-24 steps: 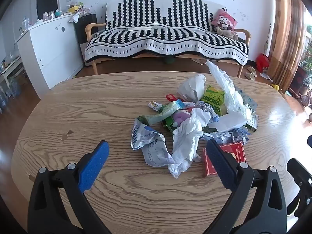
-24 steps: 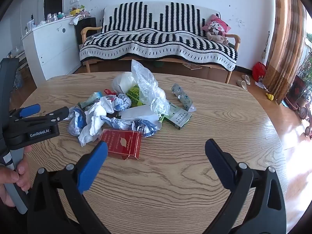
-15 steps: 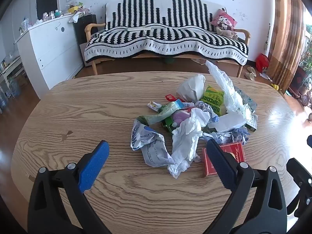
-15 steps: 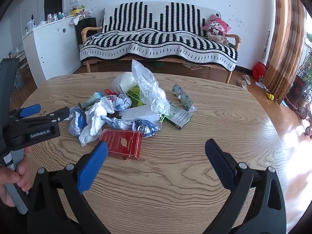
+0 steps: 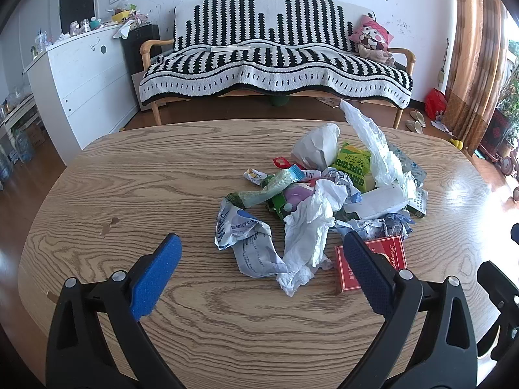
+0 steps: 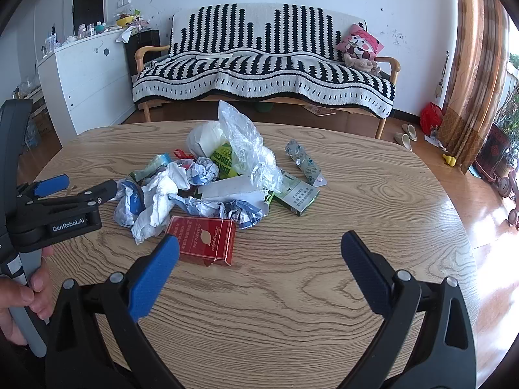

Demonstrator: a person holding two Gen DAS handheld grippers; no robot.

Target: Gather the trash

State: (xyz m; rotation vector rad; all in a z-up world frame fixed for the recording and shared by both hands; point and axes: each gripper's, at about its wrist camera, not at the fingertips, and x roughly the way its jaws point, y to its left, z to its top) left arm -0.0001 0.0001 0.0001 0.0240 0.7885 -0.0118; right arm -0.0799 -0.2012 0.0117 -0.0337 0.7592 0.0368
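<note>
Two grippers hover over the wooden counter (image 5: pixel 136 175), nothing collected yet; judged as the approach step. Trash pile (image 5: pixel 327 194) sits centre-right: crumpled white tissue (image 5: pixel 311 227), red cigarette pack (image 6: pixel 204 238) at its near edge, yellow-green popcorn bag (image 5: pixel 352 165), clear plastic bag (image 6: pixel 246 139). Left gripper (image 5: pixel 259 275) fingers spread wide, empty, touching nothing. Right gripper (image 6: pixel 259 272) likewise (wide, empty). No bin visible. Next move likely calls for lowering onto the nearest piece.
</note>
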